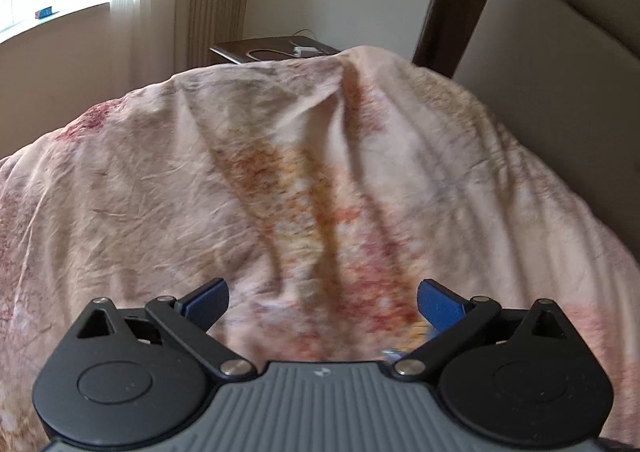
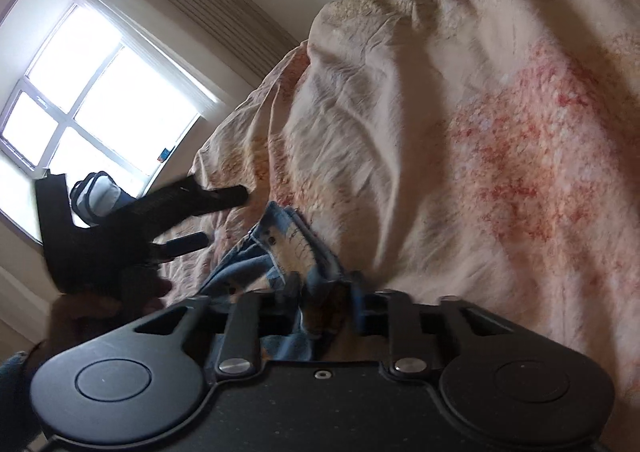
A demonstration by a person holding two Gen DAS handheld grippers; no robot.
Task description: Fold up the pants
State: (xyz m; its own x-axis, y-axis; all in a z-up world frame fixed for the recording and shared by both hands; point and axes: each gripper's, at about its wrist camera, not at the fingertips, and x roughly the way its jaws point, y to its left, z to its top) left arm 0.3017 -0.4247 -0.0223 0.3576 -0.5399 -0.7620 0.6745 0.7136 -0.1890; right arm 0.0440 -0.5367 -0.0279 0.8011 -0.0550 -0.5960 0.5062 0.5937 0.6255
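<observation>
Pinching pants on bed, right side only.
My right gripper (image 2: 326,292) is clamping its jaws on the bunched blue denim pants (image 2: 280,248) lying on the floral bedspread (image 2: 460,111); my left gripper (image 1: 322,306) is hovering over bare bedspread, jaws spread wide, holding nothing.

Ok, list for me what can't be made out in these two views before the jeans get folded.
- Jeans: right wrist view shows only a bunched waistband part; the right hand-held gripper and the bottom edge hide the rest.
- Jeans, left wrist view: only a blurred blue scrap by the left hand-held gripper.
- Left hand-held gripper fingertips, right wrist view: backlit, dark against the window.
- Bedspread: pattern motion-blurred.
</observation>
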